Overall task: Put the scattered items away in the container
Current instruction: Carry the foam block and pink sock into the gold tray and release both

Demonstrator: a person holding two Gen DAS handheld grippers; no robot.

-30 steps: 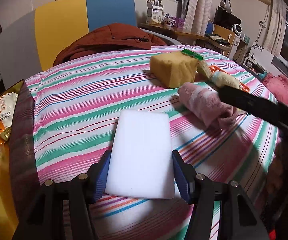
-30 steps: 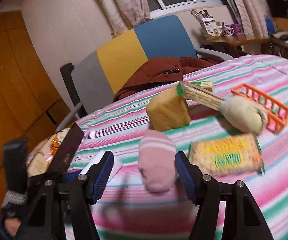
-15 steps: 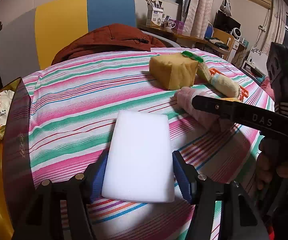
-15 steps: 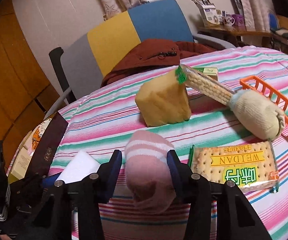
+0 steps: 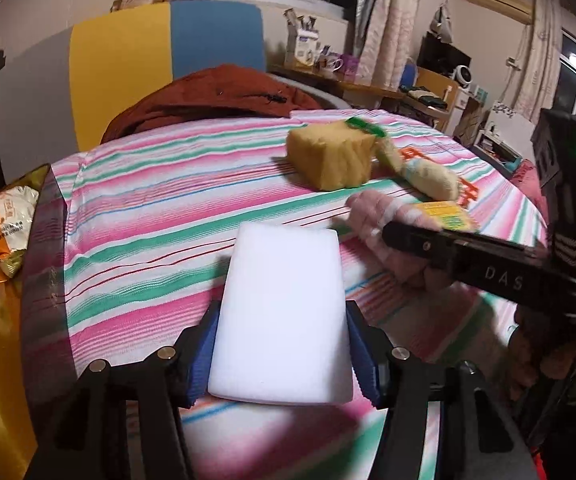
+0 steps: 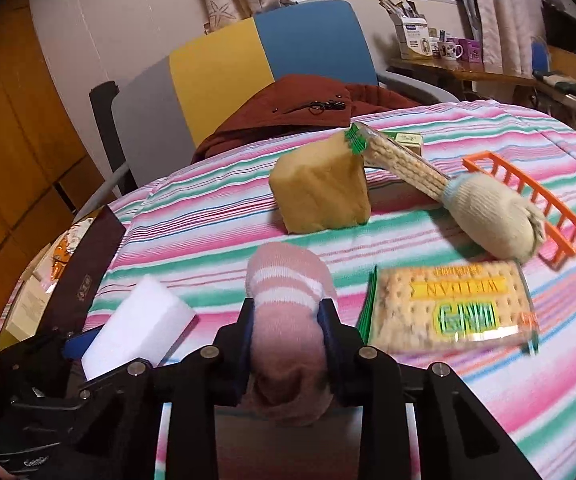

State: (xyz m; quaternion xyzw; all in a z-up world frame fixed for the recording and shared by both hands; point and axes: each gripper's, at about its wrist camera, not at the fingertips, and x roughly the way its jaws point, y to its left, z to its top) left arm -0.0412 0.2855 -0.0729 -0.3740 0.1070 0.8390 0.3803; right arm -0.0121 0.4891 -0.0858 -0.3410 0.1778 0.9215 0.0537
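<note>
left gripper (image 5: 282, 354): fingers clenched on white sponge (image 5: 284, 312)
right gripper (image 6: 288, 334): fingers clenched on pink sock (image 6: 288, 304)
advice: lift both clear, carry to orange basket (image 6: 527, 196)

The right gripper (image 6: 288, 344) is clamped on a rolled pink sock with white stripes (image 6: 288, 320), blue pads pressing both its sides, over the pink-and-green striped tablecloth (image 6: 208, 216). Just left, a white rectangular foam block (image 6: 138, 330) sits in the left gripper (image 6: 100, 360), whose blue pad shows at its edge. To the right lies a flat packet of crackers (image 6: 447, 308). Beyond it, a yellow sponge block (image 6: 321, 192) props up a long cracker sleeve (image 6: 399, 168), which meets a rolled cream sock (image 6: 491, 220) lying against an orange plastic basket (image 6: 527, 196).
</note>
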